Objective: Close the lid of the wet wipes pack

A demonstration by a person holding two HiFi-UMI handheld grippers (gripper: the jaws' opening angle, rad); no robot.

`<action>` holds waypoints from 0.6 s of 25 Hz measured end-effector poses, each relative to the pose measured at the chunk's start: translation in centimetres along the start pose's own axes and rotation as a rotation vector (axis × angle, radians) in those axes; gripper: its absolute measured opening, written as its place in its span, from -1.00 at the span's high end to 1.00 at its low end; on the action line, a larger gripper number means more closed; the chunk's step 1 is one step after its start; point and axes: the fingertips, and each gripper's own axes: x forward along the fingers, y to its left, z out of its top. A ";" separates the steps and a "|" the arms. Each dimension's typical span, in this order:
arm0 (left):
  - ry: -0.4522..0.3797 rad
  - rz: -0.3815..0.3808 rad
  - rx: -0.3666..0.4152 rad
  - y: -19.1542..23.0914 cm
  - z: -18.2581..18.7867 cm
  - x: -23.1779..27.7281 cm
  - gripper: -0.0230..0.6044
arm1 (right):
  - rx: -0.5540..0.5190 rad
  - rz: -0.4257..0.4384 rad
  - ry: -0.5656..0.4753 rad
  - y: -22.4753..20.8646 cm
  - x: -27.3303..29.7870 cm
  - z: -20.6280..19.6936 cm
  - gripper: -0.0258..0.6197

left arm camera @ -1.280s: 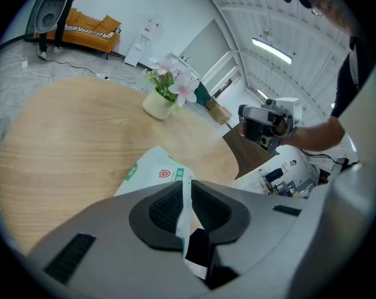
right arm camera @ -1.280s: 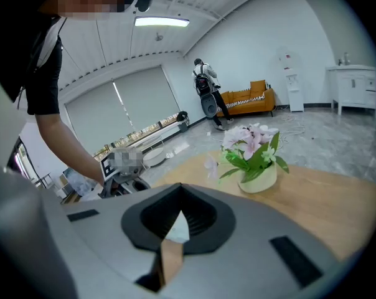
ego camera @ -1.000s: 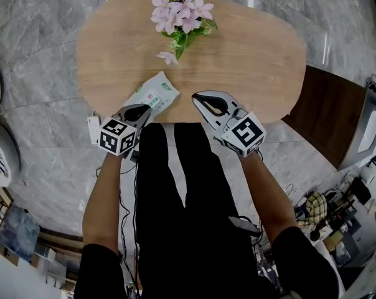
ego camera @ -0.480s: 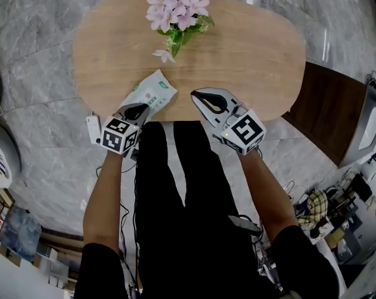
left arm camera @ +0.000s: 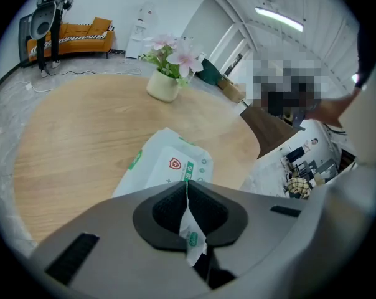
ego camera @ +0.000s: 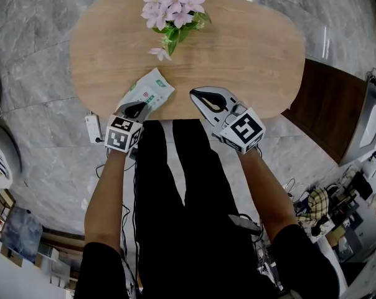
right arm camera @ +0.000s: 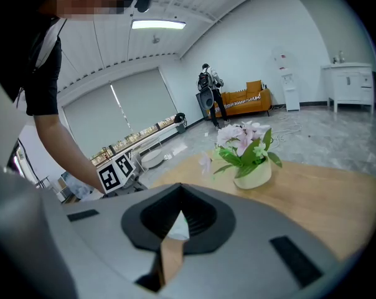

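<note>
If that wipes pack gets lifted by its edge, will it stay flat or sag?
Likely sag: the pack looks like soft film, and the edge pinched in the left gripper is creased thin. It lies flat and wide on the table, so a push should slide it rather than roll or tip it.

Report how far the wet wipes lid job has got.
Done: the left tongs are shut on a thin strip at the near edge of the white-and-green soft wet wipes pack, which lies on the oval wooden table. In hand: only that pinch. The right tongs are shut and empty beside the pack. Left: pressing the lid down. These views do not show whether the flap is sealed.
</note>
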 end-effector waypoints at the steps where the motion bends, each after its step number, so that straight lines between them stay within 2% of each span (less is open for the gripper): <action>1: 0.010 0.009 0.006 0.0 0.0 0.1 0.86 | 0.001 -0.001 0.000 0.0 -0.1 0.0 0.89; 12: 0.100 0.119 0.042 0.1 -0.2 0.6 0.88 | 0.004 -0.003 -0.005 -0.1 -0.4 -0.3 0.89; 15: 0.110 0.128 0.037 0.2 -0.2 0.8 0.88 | 0.002 -0.002 -0.009 -0.1 -0.5 -0.2 0.89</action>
